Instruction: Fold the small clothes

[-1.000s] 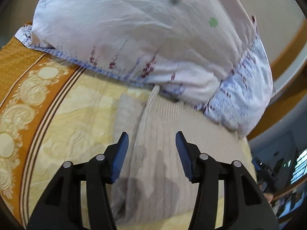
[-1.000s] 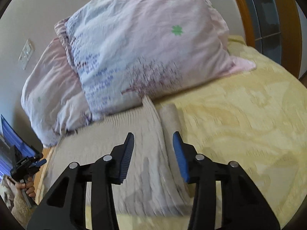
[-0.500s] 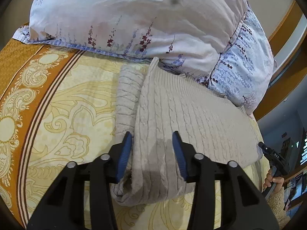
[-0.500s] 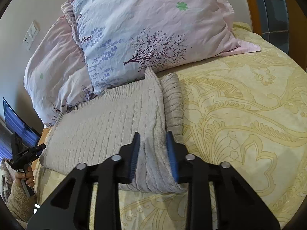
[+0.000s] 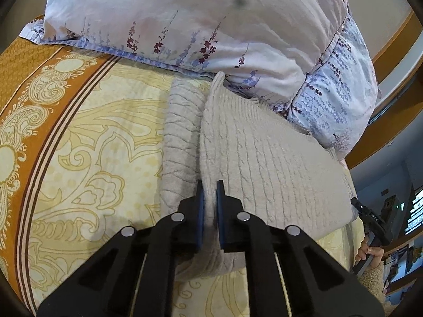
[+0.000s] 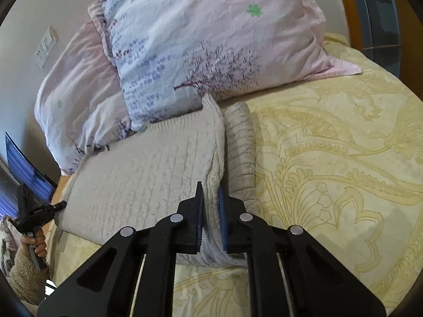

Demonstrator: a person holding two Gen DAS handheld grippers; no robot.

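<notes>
Left tool [image 5: 209, 192] pinches the sweater [image 5: 264, 158] edge; right tool [image 6: 210, 194] likewise

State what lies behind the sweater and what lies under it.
Behind the sweater, two pillows lean at the bed's head. Under it is the yellow bedspread; anything between them is hidden by the knit.

Your left gripper [image 5: 210, 198] is matte black plastic, blue ribbed pads [image 5: 200, 206] lining its fingers, four round silver screws shining across the linkage arms. Your right gripper [image 6: 211, 200] looks identical: black frame, blue pads, silver screw heads. Your right hand [image 5: 370, 253] shows bare skin above a fuzzy beige sleeve cuff [image 5: 370, 281].
</notes>
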